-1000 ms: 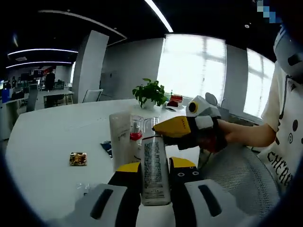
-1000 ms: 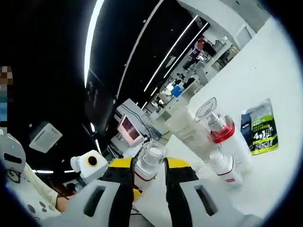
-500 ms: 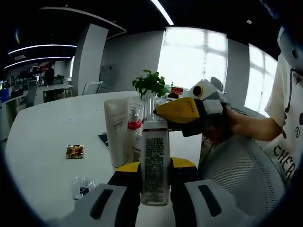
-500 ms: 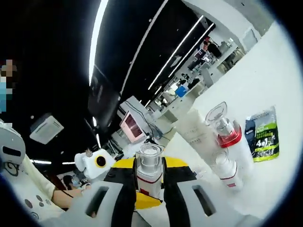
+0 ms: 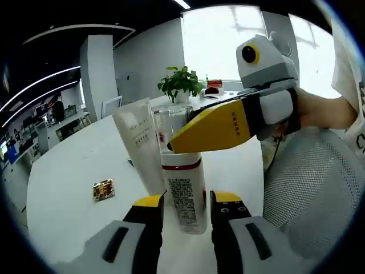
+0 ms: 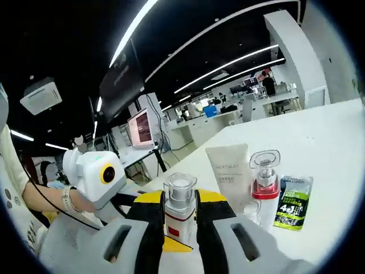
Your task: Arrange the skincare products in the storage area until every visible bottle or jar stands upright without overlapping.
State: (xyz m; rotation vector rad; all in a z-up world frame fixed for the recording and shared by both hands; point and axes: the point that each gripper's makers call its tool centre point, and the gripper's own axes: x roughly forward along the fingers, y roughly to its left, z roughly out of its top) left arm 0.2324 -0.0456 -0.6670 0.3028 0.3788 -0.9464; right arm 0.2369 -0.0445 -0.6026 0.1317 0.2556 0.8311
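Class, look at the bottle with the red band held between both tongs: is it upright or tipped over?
Upright. The bottle stands vertically on the white table, clear cap on top, between the left tongs and right tongs.

A: Where's the light from?

B: In the left gripper view, a big window at twelve o'clock, blown out white. The table is bright and evenly lit.

A: And the right gripper view?

B: Dimmer. Ceiling strip lights streak from ten to two o'clock, bent by the fisheye. The far office is soft and hazy.
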